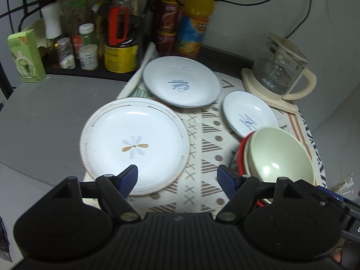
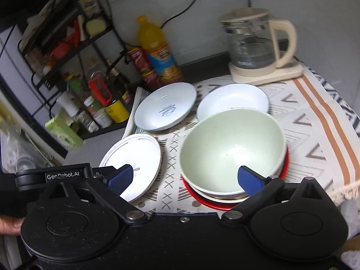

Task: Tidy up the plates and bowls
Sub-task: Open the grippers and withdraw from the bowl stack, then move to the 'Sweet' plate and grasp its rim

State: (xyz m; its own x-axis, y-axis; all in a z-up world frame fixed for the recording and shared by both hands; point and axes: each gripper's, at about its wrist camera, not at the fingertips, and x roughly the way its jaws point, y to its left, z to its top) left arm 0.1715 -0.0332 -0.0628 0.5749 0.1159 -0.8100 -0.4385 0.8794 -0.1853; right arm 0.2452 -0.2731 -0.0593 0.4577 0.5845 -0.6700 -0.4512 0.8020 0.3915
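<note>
Green bowl [image 2: 229, 148]: empty, topmost of a nested stack near the desk's [image 1: 51, 112] front edge; the bowls beneath show only as white and red rims. Small plate [image 2: 234, 100]: partly hidden behind the stack. Flower plate [image 1: 135, 144], logo plate [image 1: 181, 81]: empty. Left tongs [image 1: 177, 177], right tongs [image 2: 185, 178]: spread wide, gripping nothing. Glass kettle [image 2: 252, 42]: rear corner, contents unclear.

left wrist: looks down from near | right wrist: same, further right | shared: green bowl [image 1: 280, 155] [image 2: 231, 150], kettle [image 1: 279, 72] [image 2: 254, 42]

Left gripper [image 1: 177, 175] and right gripper [image 2: 185, 176], fingers [image 1: 130, 177] spread wide, empty.
</note>
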